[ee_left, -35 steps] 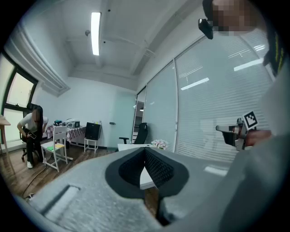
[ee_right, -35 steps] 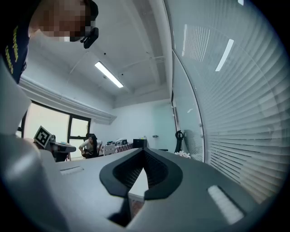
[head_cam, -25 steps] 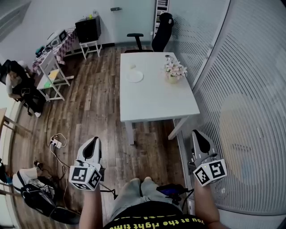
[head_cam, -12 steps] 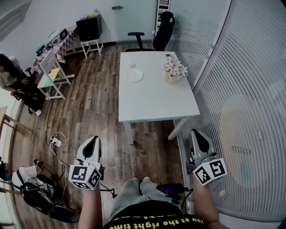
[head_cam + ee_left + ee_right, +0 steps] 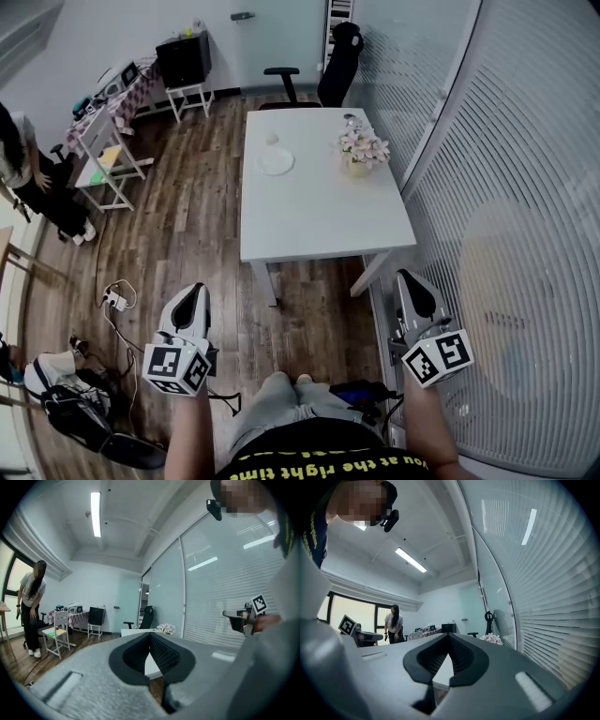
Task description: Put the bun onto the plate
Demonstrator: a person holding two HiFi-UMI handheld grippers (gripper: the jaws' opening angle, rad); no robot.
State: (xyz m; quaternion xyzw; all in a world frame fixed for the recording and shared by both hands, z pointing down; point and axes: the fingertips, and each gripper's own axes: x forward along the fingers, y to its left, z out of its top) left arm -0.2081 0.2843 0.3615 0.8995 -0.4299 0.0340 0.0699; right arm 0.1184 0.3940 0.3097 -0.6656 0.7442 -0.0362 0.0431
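**Change noted.** Compared with a second ago, the white worktop is sitting slightly further left in the head view, and its near edge is showing a touch lower. The operator is judged to be closing in on it, and the approach is not finished. At far left a bystander, seated earlier, is now standing and bending forward.

**Gripper state.** The left gripper is clenched, with its tips meeting and nothing between them. The right gripper is likewise clenched and empty. Both are pointing roughly level toward the worktop and are hanging well short of its near edge.

**Task items.** The bun is lying on the far part of the worktop, just beyond the plate. Whether the two are touching cannot be told. No pickup is under way, and a gripper will need opening first.

**Surroundings.**
- A flower arrangement is standing right of the plate, apart from it.
- An office chair is standing at the far end of the worktop.
- Cables are lying on the wooden floor to the left, off the direct line.
- A glass partition is running along the right side and is crowding the right gripper.
- Most of the worktop's length is lying between the grippers and the bun, so reach is judged to be the main obstacle.
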